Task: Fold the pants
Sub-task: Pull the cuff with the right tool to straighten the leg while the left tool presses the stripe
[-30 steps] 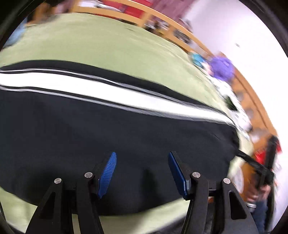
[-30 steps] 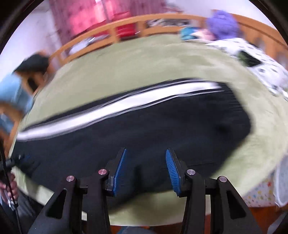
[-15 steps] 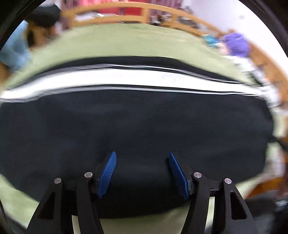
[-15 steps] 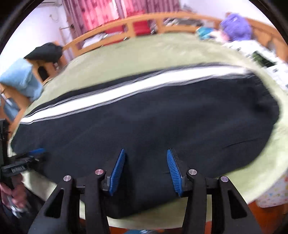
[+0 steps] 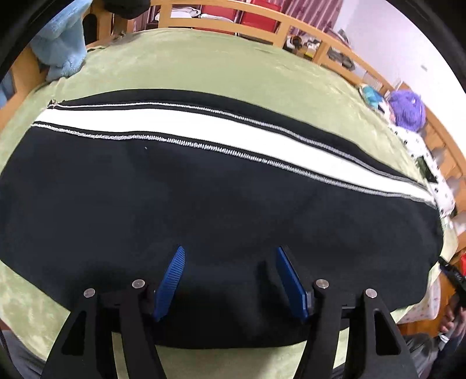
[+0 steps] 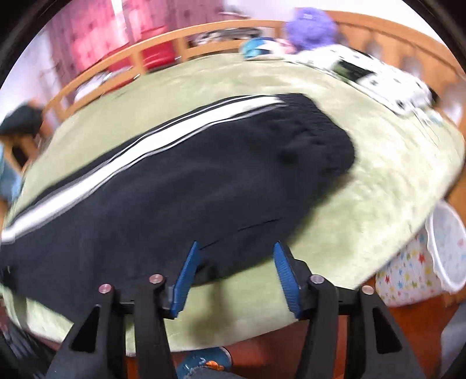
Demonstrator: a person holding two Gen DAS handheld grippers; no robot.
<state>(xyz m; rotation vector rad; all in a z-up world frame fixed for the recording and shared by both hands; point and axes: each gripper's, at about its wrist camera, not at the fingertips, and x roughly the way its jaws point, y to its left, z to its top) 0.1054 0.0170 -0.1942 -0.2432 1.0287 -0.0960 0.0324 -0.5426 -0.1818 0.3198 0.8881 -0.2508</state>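
Note:
Black pants [image 5: 204,210] with a white side stripe [image 5: 204,131] lie flat and lengthwise across a green bed cover [image 5: 204,67]. My left gripper [image 5: 230,256] is open and empty, hovering over the near edge of the pants around their middle. My right gripper [image 6: 236,250] is open and empty above the near edge of the pants [image 6: 189,186], close to the gathered waistband end [image 6: 320,140] on the right. The far leg end lies at the left in both views.
A wooden bed rail [image 5: 262,26] runs around the far side. A blue towel [image 5: 61,49] hangs at far left. A purple plush [image 6: 308,26] and patterned bedding [image 6: 378,78] sit at the right. A white basket [image 6: 448,247] stands off the bed's right side.
The left gripper has shifted so more of the pants and the left leg end show. The right gripper has swung right towards the waistband end. Both stayed open.

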